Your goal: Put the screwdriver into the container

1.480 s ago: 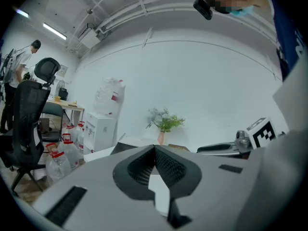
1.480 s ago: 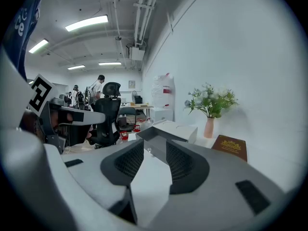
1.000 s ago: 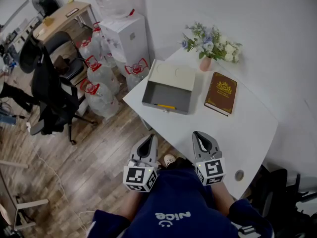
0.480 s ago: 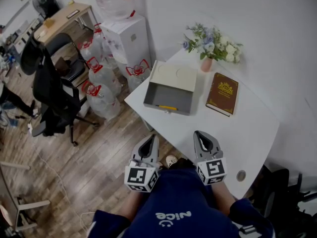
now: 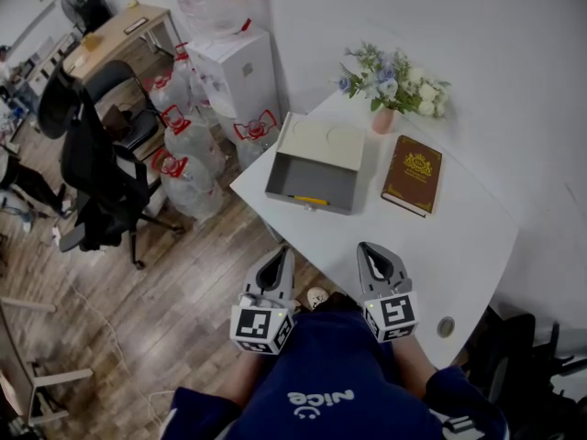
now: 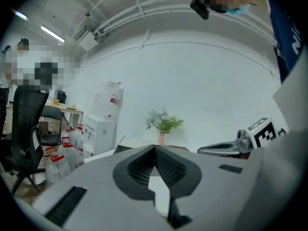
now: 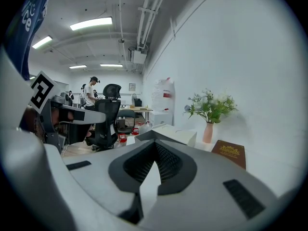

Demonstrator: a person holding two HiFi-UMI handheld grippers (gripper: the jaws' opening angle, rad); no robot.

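presently the grey container (image 5: 312,177) stands open at the left corner of the white table (image 5: 440,246), its lid tipped back toward the far edge. a brown book (image 5: 412,173) lies just beside it on the right, and a vase of flowers (image 5: 382,117) stands at the far edge behind both. off the left edge, water bottles (image 5: 188,140) and an office chair (image 5: 92,172) occupy the floor. nothing lies between the grippers and the container. the yellow screwdriver (image 5: 309,199) lies inside the container against its near wall, long axis parallel to that wall; which end is the tip cannot be told. the left gripper (image 5: 275,266) is just off the near edge and the right gripper (image 5: 374,259) is over it, both with jaws fully closed and empty. only the head view shows the screwdriver; the gripper views see the container from outside.
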